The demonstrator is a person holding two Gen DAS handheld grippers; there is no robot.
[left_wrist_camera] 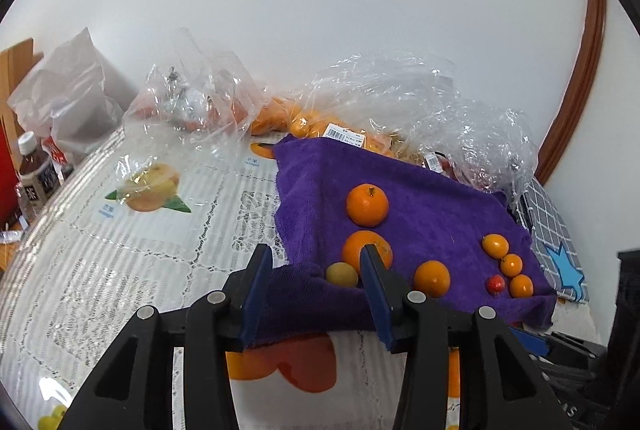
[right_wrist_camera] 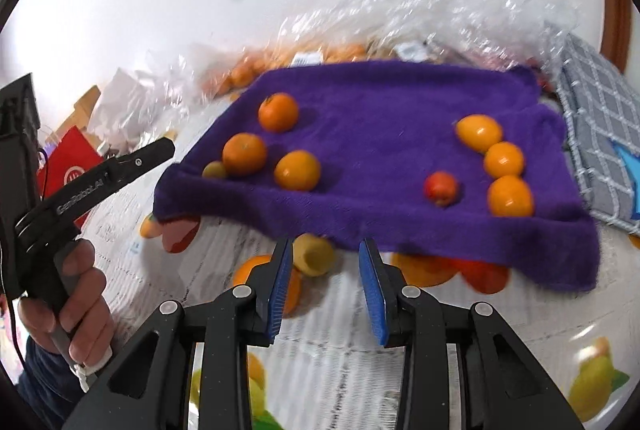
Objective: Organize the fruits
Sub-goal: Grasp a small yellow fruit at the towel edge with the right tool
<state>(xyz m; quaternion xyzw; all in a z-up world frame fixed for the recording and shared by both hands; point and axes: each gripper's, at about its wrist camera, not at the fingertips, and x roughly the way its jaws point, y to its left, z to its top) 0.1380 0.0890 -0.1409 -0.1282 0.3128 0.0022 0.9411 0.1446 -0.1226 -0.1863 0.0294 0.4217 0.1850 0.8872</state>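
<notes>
From the left wrist view, the left claw (left_wrist_camera: 316,262) stands spread with nothing between its blue pads, over the near-left corner of the purple fleece cloth (left_wrist_camera: 420,198) on the lace-covered worktop (left_wrist_camera: 120,250). Two large oranges (left_wrist_camera: 367,205) and a small yellow-green fruit (left_wrist_camera: 341,274) lie along the cloth's left side; three small oranges (left_wrist_camera: 511,265) and a red fruit (left_wrist_camera: 495,285) sit near its right edge, bare cloth between. Crinkled clear plastic bags (left_wrist_camera: 400,90) crowd the far edge.

From the right wrist view, the right claw (right_wrist_camera: 326,258), parted and empty, hovers off the cloth's near hem, over printed worktop. Only here shows a hand (right_wrist_camera: 70,294) gripping the other tool's handle.
</notes>
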